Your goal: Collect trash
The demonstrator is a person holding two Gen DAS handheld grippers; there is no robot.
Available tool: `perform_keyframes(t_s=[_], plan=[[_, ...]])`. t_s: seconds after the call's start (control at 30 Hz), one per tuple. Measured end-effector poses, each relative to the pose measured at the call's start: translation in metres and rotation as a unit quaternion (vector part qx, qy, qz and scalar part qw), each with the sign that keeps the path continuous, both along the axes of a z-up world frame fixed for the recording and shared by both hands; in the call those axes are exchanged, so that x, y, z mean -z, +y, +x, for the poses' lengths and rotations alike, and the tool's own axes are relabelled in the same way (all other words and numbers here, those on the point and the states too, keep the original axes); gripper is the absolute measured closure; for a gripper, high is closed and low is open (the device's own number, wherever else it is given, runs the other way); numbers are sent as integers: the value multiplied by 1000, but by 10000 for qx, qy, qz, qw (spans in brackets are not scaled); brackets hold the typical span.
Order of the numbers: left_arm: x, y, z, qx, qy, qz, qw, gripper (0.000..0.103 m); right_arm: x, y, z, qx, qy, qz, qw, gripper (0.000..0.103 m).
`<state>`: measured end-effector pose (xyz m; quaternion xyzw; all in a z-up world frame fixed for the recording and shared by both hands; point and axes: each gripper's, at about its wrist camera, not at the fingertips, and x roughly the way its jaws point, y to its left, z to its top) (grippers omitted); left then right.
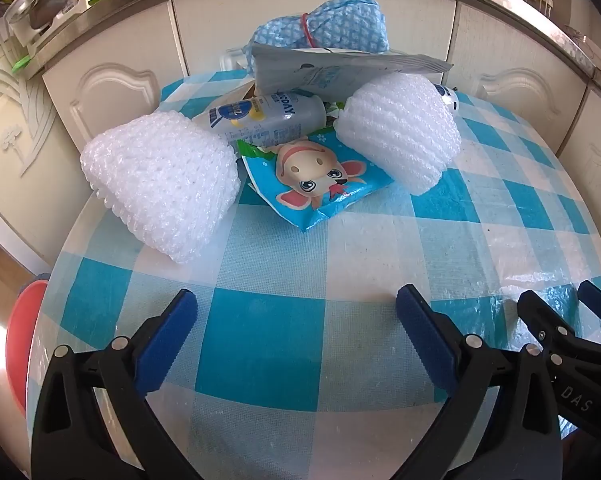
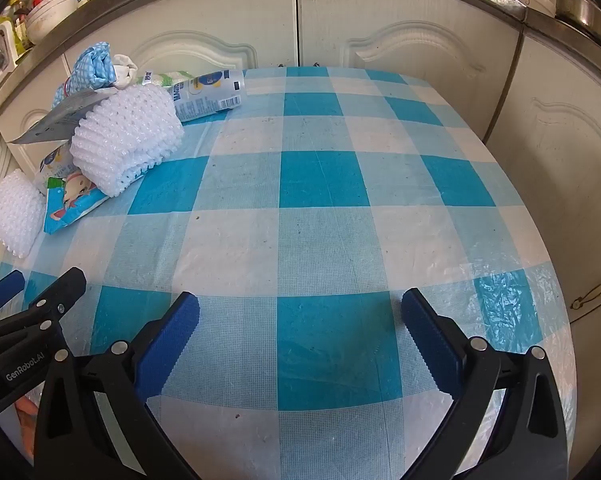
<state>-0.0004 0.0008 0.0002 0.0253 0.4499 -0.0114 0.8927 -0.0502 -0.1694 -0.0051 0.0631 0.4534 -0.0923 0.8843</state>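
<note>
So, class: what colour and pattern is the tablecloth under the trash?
The tablecloth is a blue and white check, clearest in the right wrist view.

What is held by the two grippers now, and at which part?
Nothing is held. The left gripper and the right gripper are both open above the checked tablecloth, with only cloth between their fingers. The trash pile lies untouched.

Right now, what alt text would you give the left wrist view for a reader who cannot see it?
The open left gripper hovers, holding nothing, over a blue-and-white checked tablecloth, facing a pile of trash. The pile holds two white foam nets, a plastic bottle, a blue cartoon wrapper and a blue cloth bundle. The right gripper shows at the right edge.
</note>
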Motion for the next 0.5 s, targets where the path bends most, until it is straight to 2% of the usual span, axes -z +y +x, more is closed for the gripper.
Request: perform_keyframes(t_s=[0.1,0.33,0.5], plan=[[0,-2,-1,58,-8,63,10000,4,0,0,-1,-7,5,11,10000,3],[1,-5,-19,537,54,106,9985,4,0,3,-14,-96,16,6,10000,4],[-15,9,-44,583,-134,39,9982,4,-3,3,-33,-21,11,5,10000,4]])
